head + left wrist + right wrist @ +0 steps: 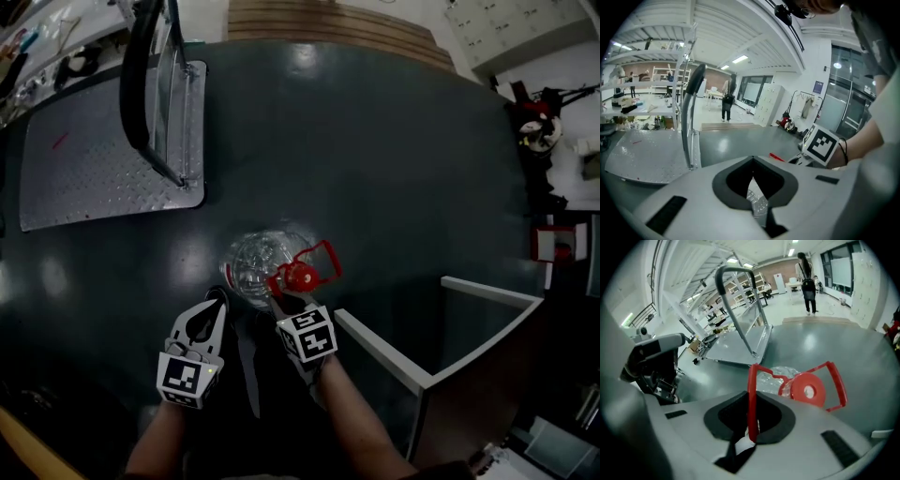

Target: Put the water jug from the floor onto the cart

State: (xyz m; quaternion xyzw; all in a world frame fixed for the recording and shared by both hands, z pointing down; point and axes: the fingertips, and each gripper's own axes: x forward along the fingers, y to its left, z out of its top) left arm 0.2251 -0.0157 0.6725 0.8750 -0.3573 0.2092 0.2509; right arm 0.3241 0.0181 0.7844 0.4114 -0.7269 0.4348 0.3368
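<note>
The clear water jug (255, 264) with a red cap (298, 277) and a red carrying handle (325, 263) is right in front of me, over the dark floor. I cannot tell whether its base rests on the floor. My right gripper (281, 298) is shut on the red handle (751, 394), whose bar runs between the jaws. My left gripper (218, 295) hangs beside the jug's near left side, shut and holding nothing; a sliver of jug (757, 201) shows past its jaws. The cart (94, 159), a grey checker-plate platform with a hoop handle (141, 75), stands at the upper left.
A white-edged low partition (441, 366) stands close on the right. A wooden step (328, 23) lies at the far end of the floor. Cluttered benches line the far left and right. A person (806, 284) stands far off.
</note>
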